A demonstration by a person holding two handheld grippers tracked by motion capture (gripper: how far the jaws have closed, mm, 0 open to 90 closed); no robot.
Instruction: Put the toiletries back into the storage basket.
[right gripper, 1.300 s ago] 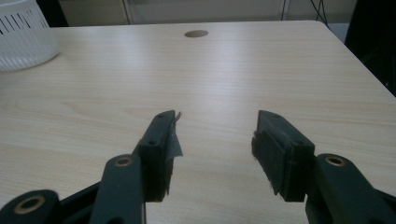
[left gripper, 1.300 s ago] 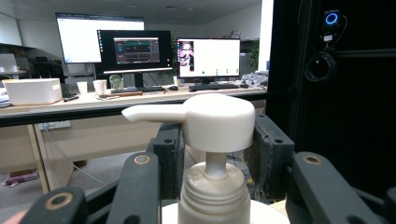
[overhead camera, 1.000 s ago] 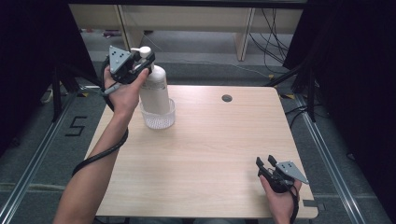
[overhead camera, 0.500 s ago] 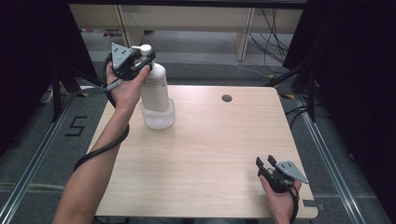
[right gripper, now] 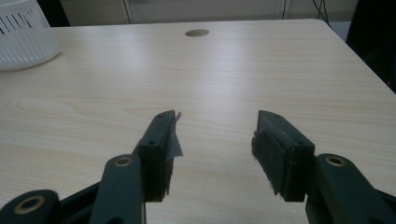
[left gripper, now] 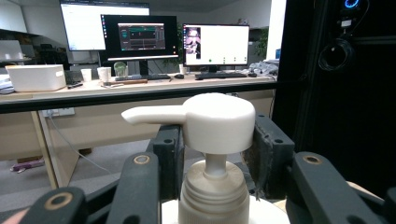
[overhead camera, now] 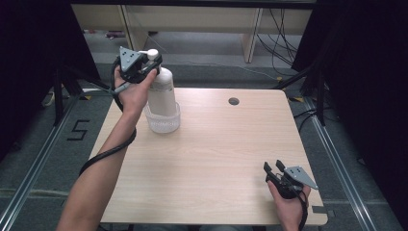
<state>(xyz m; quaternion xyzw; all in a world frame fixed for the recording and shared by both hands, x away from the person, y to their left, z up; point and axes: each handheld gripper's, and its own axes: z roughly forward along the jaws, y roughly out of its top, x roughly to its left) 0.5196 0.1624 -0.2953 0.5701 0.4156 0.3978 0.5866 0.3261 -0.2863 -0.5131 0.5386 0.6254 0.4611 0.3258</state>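
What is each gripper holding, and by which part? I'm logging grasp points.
The left gripper clamps the pump bottle by its pump head. The right gripper is open and holds nothing.

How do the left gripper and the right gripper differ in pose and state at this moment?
The left gripper is raised at the table's far left, its jaws either side of the pump bottle's head; the right gripper sits low by the table's near right corner. The left has the pump head between its jaws, seemingly gripped; the right gripper's jaws are open with nothing between them. Both are black, two-jawed and hand-held.
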